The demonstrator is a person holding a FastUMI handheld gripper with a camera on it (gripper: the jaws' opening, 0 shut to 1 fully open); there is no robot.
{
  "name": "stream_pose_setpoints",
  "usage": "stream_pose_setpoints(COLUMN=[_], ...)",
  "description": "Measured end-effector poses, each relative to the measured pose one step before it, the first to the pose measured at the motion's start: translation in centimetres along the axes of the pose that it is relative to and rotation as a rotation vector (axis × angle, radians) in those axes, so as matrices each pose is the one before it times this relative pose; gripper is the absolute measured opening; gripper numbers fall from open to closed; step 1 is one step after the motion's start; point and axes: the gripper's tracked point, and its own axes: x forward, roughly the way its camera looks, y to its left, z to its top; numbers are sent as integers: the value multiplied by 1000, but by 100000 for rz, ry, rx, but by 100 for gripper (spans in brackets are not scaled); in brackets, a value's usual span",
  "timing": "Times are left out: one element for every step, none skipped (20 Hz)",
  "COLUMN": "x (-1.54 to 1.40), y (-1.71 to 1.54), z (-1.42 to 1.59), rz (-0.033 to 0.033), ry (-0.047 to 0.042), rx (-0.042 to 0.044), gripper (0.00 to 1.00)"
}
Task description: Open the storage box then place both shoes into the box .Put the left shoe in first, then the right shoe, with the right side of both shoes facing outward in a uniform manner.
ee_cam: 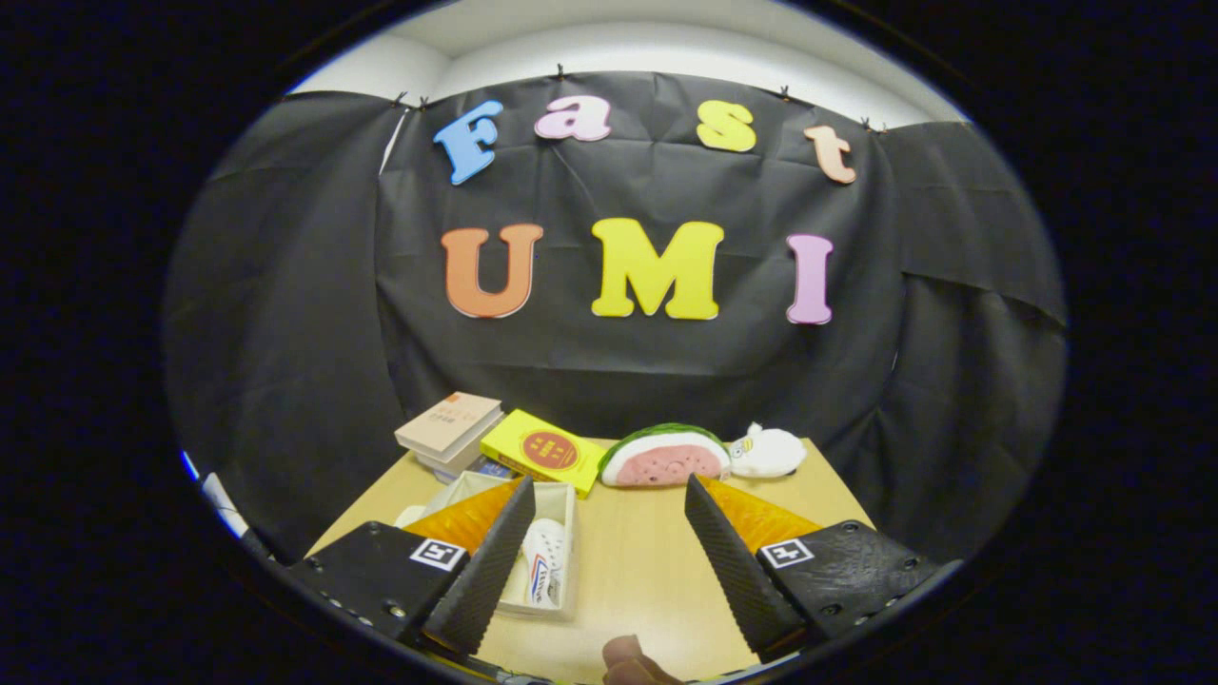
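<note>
A fingertip [623,656] is being seen nearest. The gripper [609,499] is being held wide apart, nothing gripped, above the wooden table [647,571]. The storage box [568,552], a white shoe [544,561] inside, is being partly hidden behind the left finger. Beyond the box: stacked books [450,425], yellow box [542,450], watermelon-slice toy [664,457], white plush [769,452].

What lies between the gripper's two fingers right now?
In the gripper view, the open gripper has only bare table between its fingers; the box with a shoe sits beside one finger.
</note>
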Motion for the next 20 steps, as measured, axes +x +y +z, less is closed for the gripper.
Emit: stream_pose_setpoints(x=[-413,-504,-469,-422,-543,-493,-229,-276,-401,-230,-133,-396,-194,-269,-170,-85,5,-216,158,-93], y=[-993,-909,-666,-845,-417,-381,-645,-481,177,-240,-173,117,123,210,644,519,173,616,402,375], z=[708,692,765,870,1025,1197,940,433,532,681,447,492,360,275,371,382,320,510,137,248], rz=[-1836,-1145,-783,-1043,51,128,-962,-813,177,-977,-253,554,413,554,1646,758,406,1331,245,1135], ry=[-2458,-1902,-1856,-1991,-2652,-3482,-2684,-848,-807,-662,-733,-742,-944,-322,-584,-166,-687,-934,-489,-188], rx=[746,381,187,-137,98,-663,-1476,-1416,-367,152,617,897,914,635,1155,512,142,-161,-408,-453], gripper=[96,96,96,96,96,96,96,96,96,96,96,96,96,96,96,96,96,96,96,96])
